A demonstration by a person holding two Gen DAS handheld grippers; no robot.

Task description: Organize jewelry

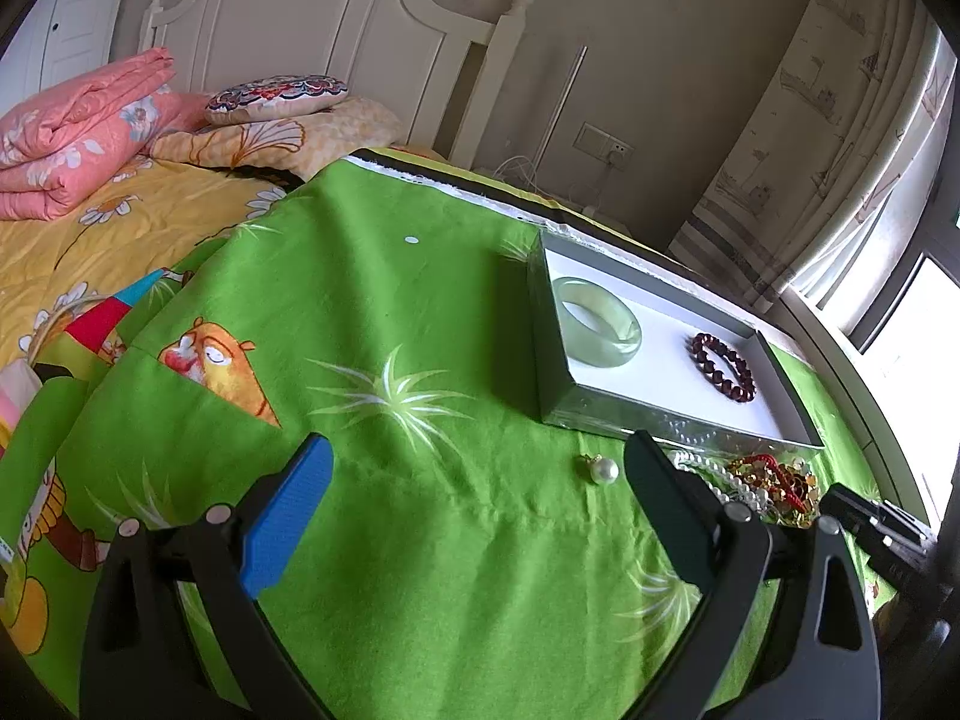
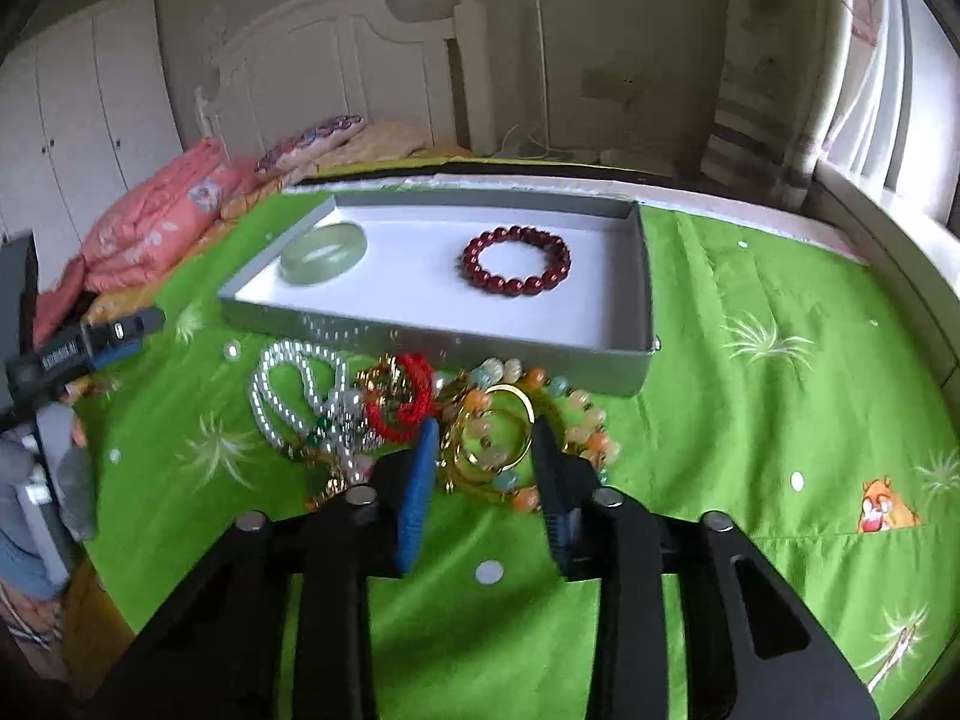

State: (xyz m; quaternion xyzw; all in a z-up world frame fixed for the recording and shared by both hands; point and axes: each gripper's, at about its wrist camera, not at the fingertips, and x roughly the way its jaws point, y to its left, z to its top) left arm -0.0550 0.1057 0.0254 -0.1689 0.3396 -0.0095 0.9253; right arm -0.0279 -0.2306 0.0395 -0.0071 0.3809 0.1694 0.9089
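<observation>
In the right wrist view my right gripper (image 2: 485,429) is down in a jewelry pile on the green cloth (image 2: 750,408), and its pads press on a gold bangle (image 2: 517,397). A pearl necklace (image 2: 282,390), a red cord bracelet (image 2: 408,396) and a coloured bead bracelet (image 2: 582,420) lie around it. Behind the pile stands a grey tray (image 2: 420,336) holding a jade bangle (image 2: 324,255) and a dark red bead bracelet (image 2: 516,261). My left gripper (image 1: 480,450) hovers open over bare cloth. A pearl earring (image 1: 605,470) lies ahead of it, near the tray (image 1: 552,354).
The cloth covers a table beside a bed with a yellow sheet (image 1: 120,228), a folded pink quilt (image 1: 78,132) and pillows (image 1: 276,96). A curtain (image 1: 810,138) and a window ledge run along the right. The cloth's far edge (image 1: 456,186) lies just behind the tray.
</observation>
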